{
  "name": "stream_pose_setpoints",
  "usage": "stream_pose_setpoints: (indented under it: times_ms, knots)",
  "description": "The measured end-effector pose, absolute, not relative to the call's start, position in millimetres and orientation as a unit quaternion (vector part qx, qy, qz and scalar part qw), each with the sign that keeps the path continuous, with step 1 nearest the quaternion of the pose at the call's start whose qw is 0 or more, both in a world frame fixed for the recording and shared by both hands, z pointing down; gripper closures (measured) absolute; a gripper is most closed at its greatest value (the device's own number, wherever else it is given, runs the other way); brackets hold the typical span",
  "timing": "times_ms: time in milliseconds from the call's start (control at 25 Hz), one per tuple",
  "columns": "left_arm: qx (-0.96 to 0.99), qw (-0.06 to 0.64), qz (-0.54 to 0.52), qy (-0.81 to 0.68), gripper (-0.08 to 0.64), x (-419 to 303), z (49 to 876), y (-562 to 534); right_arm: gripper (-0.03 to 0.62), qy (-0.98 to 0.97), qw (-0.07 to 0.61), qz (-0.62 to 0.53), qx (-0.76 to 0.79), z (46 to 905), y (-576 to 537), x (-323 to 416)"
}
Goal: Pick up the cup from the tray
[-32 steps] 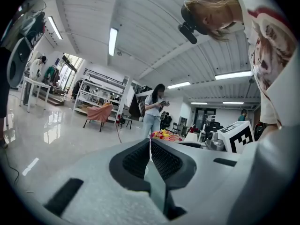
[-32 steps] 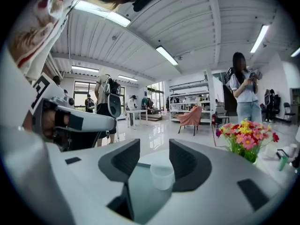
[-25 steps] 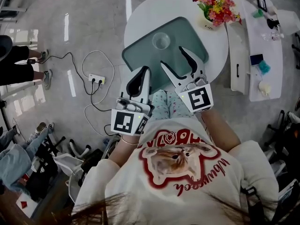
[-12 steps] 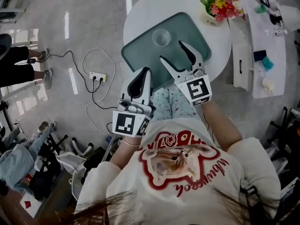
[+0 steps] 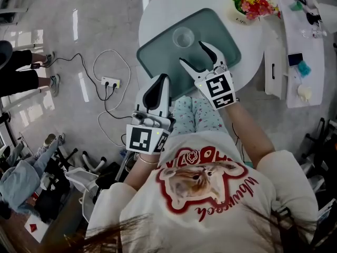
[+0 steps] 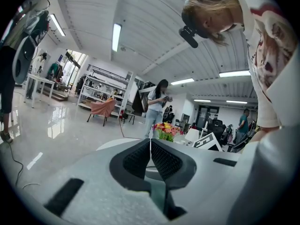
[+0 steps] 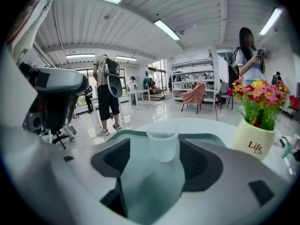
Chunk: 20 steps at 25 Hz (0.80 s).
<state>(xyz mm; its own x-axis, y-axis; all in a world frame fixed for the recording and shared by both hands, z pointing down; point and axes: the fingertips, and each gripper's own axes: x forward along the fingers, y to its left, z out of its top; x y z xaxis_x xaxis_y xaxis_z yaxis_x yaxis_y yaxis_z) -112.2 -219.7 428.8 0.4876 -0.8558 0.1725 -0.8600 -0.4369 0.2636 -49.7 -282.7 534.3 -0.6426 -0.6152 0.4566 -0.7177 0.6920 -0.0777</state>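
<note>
The cup (image 5: 183, 36) stands upright and empty on the green tray (image 5: 158, 62), in the half farther from the person, with the tray lying on the round white table (image 5: 158, 9). The step in hand looks like the approach: the right tool (image 5: 192, 52) hangs over the near part of the tray with its jaws wide apart, having just been opening, and nothing sits between the pads yet. The left tool (image 5: 162, 80) is held back off the table edge, over the person's lap, jaws pressed together on nothing. The next move, as I judge it, calls for pushing the right tool forward and a little lower until the pads flank the cup's wall, then closing gently, since a thin translucent cup may well buckle or tip if it is squeezed hard or nudged from one side. The head view gives the layout from above: the jaw tips fall short of the cup, and a flower pot (image 5: 247, 4) stands well clear at the table's far right. The right tool view adds what that cannot: the cup lines up almost centred in the gap, slightly toward the left pad, beyond the tips and apart from both. The left tool view alone shows its ribbed pads meeting; the cup does not appear there.
</note>
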Motion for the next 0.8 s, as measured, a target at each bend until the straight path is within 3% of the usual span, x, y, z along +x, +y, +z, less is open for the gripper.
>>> stream_pose_setpoints:
  times_ms: [800]
  knots:
    - [0.841, 0.172, 0.006, -0.512, 0.545, -119.2, 433.4, -216.9, 0.290, -0.884, 0.244, 0.151, 0.370, 565.6, -307.4, -64.0]
